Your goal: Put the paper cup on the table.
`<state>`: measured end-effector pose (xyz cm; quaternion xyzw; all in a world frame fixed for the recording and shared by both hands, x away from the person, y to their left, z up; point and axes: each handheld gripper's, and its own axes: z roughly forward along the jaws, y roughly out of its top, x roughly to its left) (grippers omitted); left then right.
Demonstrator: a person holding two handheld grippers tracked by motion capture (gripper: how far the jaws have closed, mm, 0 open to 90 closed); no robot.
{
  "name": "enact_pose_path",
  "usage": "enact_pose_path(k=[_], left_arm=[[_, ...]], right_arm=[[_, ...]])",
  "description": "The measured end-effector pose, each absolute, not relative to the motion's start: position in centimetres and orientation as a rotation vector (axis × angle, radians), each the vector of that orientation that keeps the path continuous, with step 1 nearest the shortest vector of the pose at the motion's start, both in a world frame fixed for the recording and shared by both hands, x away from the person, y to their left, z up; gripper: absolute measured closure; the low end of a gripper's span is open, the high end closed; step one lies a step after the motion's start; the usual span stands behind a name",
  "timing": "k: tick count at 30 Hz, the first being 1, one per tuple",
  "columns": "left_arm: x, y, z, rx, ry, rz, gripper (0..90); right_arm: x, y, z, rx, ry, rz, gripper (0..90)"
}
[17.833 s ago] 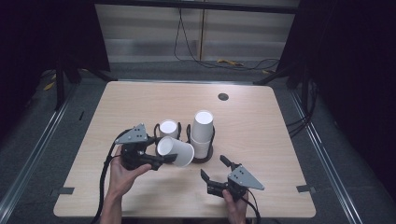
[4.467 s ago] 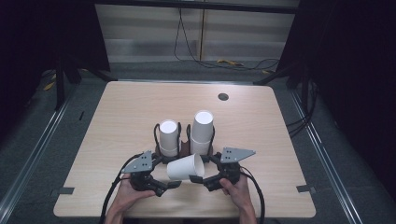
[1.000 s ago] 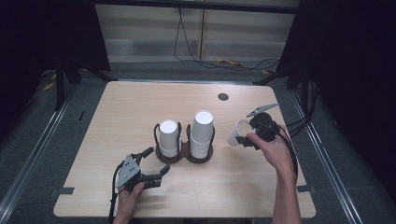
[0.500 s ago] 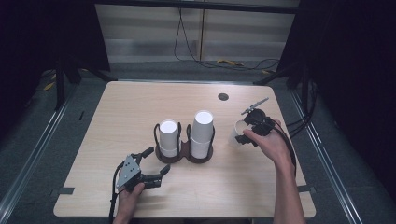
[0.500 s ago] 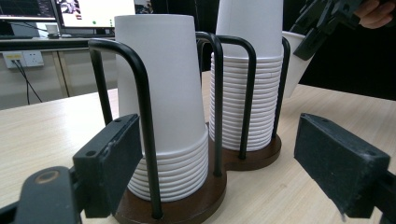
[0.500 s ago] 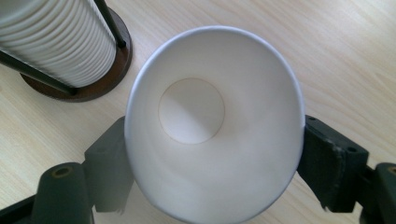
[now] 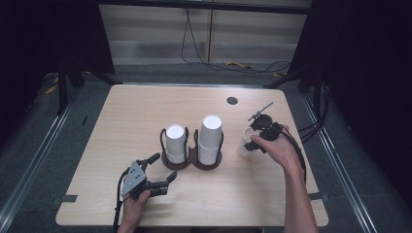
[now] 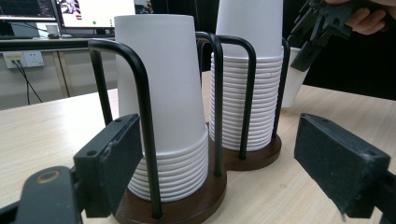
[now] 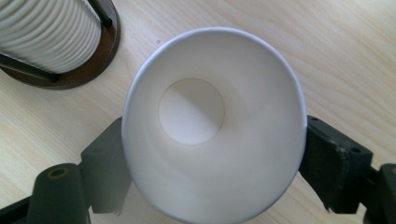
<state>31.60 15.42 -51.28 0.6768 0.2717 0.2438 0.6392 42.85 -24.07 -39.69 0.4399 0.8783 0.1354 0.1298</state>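
A white paper cup [image 7: 244, 143] [image 9: 210, 130] stands mouth up on the table, right of the cup holder [image 7: 192, 162]. My right gripper [image 7: 249, 144] [image 9: 210, 154] reaches down around it. Its jaws have just been opening; the cup is between them and the pads seem just off its wall. The holder has a dark wooden base and black wire loops, with a short cup stack [image 7: 175, 143] [image 8: 161, 107] and a taller stack [image 7: 210, 138] [image 8: 247, 84]. My left gripper [image 7: 163, 167] [image 8: 229, 161] rests open and empty near the front edge, facing the holder.
A round dark grommet [image 7: 232, 101] sits in the tabletop [image 7: 136, 111] at the far right. Cables and metal rails run along the floor around the table. In the left gripper view the right hand's gripper [image 8: 322, 28] shows behind the taller stack.
The right hand has come down a little with the cup, which went from tipped sideways to upright on the table. The left gripper has stayed put.
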Motion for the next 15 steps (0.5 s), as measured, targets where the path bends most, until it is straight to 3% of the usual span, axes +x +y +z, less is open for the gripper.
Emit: enact_pose_path(k=[15], left_arm=[[31.6,15.4,-51.3,1.541,0.615,0.549,15.3]], right_arm=[[43.1,-23.5,-40.9,1.256,2.559,0.316,18.1]])
